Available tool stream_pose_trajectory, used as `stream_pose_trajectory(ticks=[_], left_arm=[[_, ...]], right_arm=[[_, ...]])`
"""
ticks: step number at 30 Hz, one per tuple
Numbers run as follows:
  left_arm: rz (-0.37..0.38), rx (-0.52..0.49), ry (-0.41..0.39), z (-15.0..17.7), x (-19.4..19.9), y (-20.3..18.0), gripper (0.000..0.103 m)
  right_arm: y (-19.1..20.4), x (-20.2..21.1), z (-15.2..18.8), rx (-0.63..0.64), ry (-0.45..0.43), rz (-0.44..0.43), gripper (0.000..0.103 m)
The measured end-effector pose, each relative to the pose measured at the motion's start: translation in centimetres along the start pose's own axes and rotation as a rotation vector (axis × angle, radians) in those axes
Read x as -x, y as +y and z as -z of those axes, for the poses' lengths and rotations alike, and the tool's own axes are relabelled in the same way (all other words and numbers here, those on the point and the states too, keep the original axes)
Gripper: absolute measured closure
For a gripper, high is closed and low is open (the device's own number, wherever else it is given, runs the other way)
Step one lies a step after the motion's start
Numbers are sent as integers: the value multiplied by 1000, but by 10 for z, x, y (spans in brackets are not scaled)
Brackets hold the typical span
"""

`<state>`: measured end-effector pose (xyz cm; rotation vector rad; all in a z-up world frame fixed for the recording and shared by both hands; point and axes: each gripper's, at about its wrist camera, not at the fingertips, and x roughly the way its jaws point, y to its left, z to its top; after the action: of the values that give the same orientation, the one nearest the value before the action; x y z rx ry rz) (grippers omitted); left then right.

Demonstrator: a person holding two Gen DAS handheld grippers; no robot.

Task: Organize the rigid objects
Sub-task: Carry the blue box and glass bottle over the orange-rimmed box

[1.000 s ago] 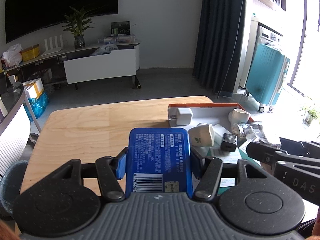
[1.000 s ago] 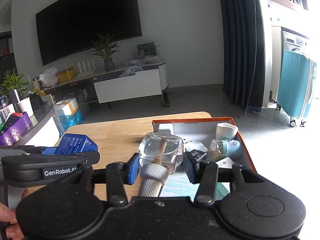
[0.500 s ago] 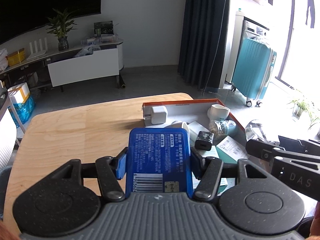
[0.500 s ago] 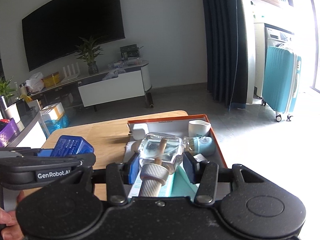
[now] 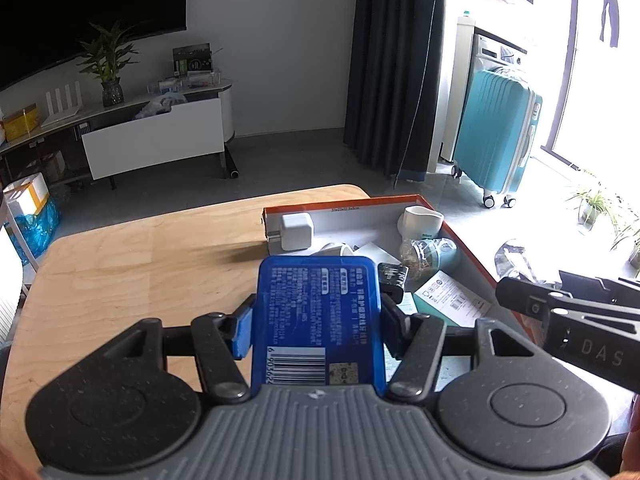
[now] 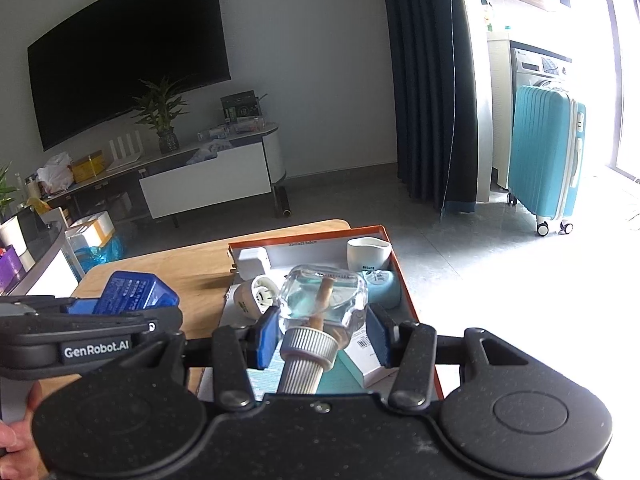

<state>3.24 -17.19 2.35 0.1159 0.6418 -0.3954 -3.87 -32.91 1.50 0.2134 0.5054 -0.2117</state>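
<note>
Both grippers have slid right since a sec ago; box now sits closer under them. Going L to R: my left gripper (image 5: 316, 332) pinches a blue tin (image 5: 318, 320) by its long sides, held above the table (image 5: 120, 264). Stiff, light, prob slick metal — side grip looks ok. Right gripper (image 6: 322, 332) is clamped on a glass bottle (image 6: 322, 300) at the shoulders, cap toward me; fragile, slippery, so set down soft. Orange box (image 6: 404, 288) is crowded w/ cups and a charger; free room is near its front, rim close.
</note>
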Motion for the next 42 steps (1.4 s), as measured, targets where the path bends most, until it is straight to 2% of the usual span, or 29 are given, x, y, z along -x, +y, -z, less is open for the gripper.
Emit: stream_pose_trajectory(ticks=[17, 42], left_arm=[[11, -9, -4, -4, -7, -7, 42], [19, -8, 10, -14, -27, -5, 42]], right_arm=[[-7, -4, -3, 7, 0, 2, 46], [-3, -34, -23, 35, 8, 0, 46]])
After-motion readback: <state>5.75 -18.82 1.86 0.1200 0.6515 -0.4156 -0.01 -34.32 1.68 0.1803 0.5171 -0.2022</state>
